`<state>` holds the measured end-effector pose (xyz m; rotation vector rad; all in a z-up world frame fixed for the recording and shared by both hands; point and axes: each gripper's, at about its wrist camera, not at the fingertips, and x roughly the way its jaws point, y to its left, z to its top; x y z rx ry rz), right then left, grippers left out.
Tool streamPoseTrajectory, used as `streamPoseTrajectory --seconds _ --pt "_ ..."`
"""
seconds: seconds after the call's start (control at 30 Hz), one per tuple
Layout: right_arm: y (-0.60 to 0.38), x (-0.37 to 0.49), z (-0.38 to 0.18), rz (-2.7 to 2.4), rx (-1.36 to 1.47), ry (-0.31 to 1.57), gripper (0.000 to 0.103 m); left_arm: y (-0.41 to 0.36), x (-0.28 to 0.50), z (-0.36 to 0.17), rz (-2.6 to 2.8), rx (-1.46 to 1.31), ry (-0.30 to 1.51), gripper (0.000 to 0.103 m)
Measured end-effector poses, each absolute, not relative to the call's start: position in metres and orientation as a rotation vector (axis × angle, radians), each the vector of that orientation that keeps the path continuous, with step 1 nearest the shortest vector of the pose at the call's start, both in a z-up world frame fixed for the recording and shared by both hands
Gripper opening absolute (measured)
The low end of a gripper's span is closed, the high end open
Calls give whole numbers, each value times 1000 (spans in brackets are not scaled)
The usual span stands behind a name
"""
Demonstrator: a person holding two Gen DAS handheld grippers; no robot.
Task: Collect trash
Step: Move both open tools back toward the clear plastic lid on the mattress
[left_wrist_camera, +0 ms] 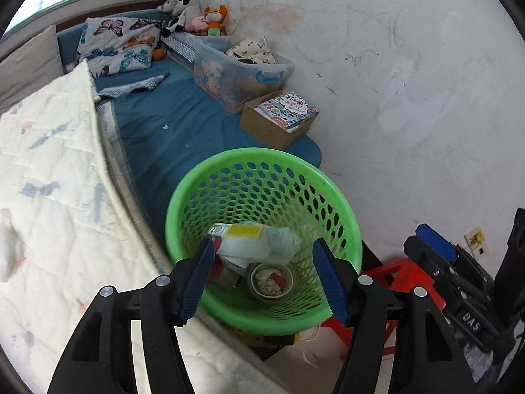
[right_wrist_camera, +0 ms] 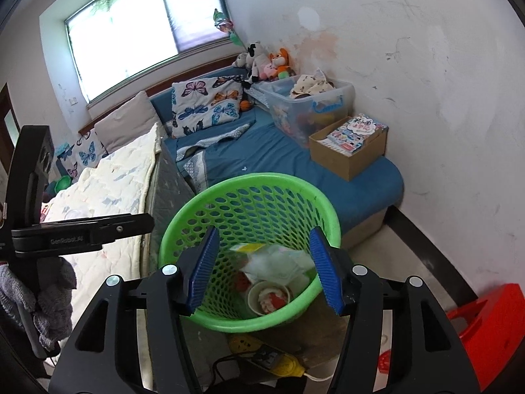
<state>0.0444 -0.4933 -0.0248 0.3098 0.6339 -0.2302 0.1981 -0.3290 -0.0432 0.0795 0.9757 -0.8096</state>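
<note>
A green perforated basket (left_wrist_camera: 262, 155) (right_wrist_camera: 249, 179) stands at the foot of the bed. Inside lie a clear plastic wrapper with a yellow label (left_wrist_camera: 252, 241) (right_wrist_camera: 279, 262) and a paper cup (left_wrist_camera: 270, 280) (right_wrist_camera: 269, 297) stuffed with red-and-white scraps. My left gripper (left_wrist_camera: 263, 244) hovers over the basket's mouth, open, with nothing between its blue pads. My right gripper (right_wrist_camera: 265, 229) hangs over the same basket, also open and holding nothing. The right wrist view also shows the left gripper's body (right_wrist_camera: 82, 229) at the left, in a grey-gloved hand (right_wrist_camera: 39, 295).
A bed with a blue sheet (left_wrist_camera: 170, 124), a cream quilt (left_wrist_camera: 59, 197), a cardboard box of books (left_wrist_camera: 279, 118) and a clear storage bin (left_wrist_camera: 239, 72) lies beyond the basket. A red stool (right_wrist_camera: 485, 321) and a yellow power strip (right_wrist_camera: 272, 358) sit on the floor nearby. A white wall (left_wrist_camera: 410, 98) is at the right.
</note>
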Motion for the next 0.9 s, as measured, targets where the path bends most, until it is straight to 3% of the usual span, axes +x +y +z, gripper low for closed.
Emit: streamPoseTrajectory --seconds 0.9 --pt "-359 123 -5 69 178 662 65 -83 239 -22 -346 -29 877 63"
